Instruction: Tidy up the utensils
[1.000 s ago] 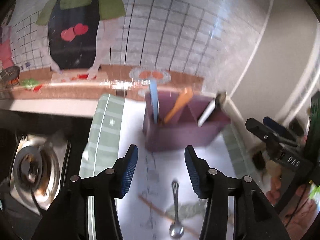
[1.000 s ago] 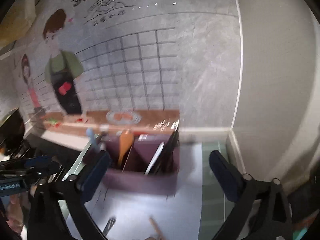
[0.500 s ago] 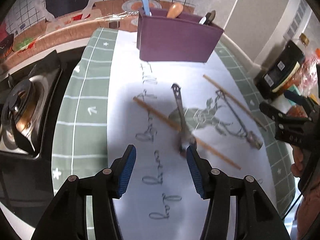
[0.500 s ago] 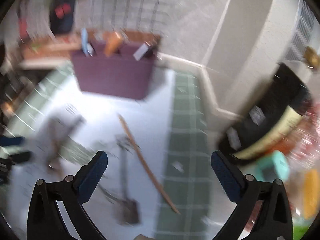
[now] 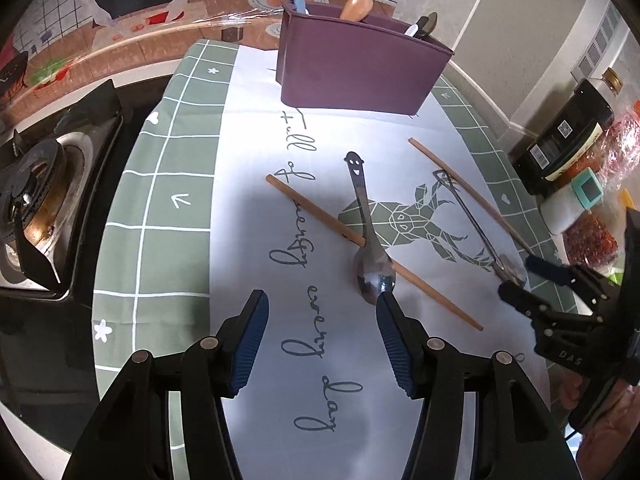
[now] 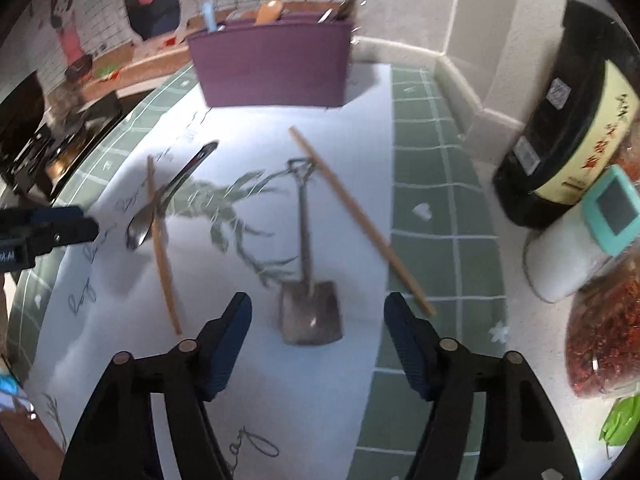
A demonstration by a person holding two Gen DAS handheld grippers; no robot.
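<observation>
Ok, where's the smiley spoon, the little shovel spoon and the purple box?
Smiley spoon [image 5: 375,276]: left wrist view, on its bowl.
Shovel spoon [image 6: 311,314]: right wrist view, on its blade.
Purple box [image 5: 352,76]: left wrist view, on its front wall.

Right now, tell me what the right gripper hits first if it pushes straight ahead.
Most likely the blade of the shovel spoon. It lies flat on the cloth just ahead of the right gripper, between its open, empty jaws. Depth is hard to judge.

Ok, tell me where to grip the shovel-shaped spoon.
Grip the shovel-shaped spoon at mid-handle, coming from above with the right tool across it. The thin handle lies flat and clear of the chopstick there; the blade is too wide and flat.
</observation>
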